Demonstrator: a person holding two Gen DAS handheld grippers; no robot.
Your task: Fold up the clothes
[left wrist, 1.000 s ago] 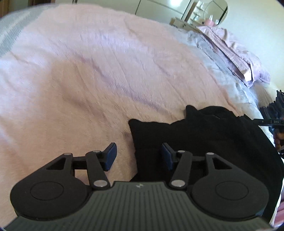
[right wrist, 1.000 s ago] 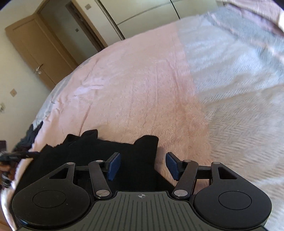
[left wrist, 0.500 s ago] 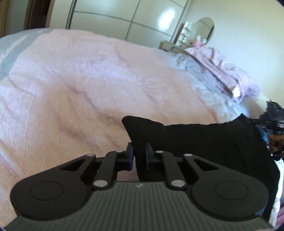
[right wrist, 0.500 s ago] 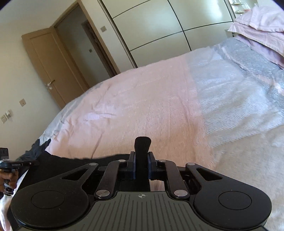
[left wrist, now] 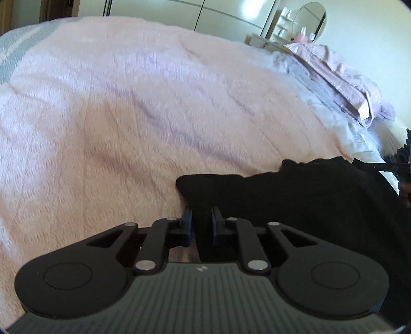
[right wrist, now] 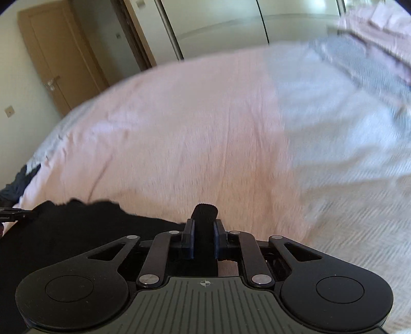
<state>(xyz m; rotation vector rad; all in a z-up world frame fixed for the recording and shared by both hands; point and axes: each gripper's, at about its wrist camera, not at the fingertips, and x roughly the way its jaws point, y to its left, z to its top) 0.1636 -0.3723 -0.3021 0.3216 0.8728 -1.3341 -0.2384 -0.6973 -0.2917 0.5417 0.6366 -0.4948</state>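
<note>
A black garment [left wrist: 308, 200] lies on the near part of a pink bedspread [left wrist: 154, 102], stretched between my two grippers. In the left wrist view its left corner runs up between the pads of my left gripper [left wrist: 202, 221]; the jaws are opening slightly, but the pads still press the cloth. In the right wrist view the same black garment [right wrist: 77, 226] spreads to the left, and a narrow fold of it sticks up between the pads of my right gripper [right wrist: 204, 231], which is shut on it.
Pink pillows [left wrist: 354, 87] lie at the head of the bed, with a round mirror [left wrist: 310, 15] on a dresser behind. A grey-white striped cover [right wrist: 346, 128] adjoins the pink one. Beyond the bed are a wooden door [right wrist: 51, 64] and wardrobe doors [right wrist: 218, 25]. Dark clothes [right wrist: 23, 179] sit at the bed's left edge.
Both grippers went from open over the garment's corners to closed on them. The garment's edge was pulled taut between them and now sits a little lower over the bed.
</note>
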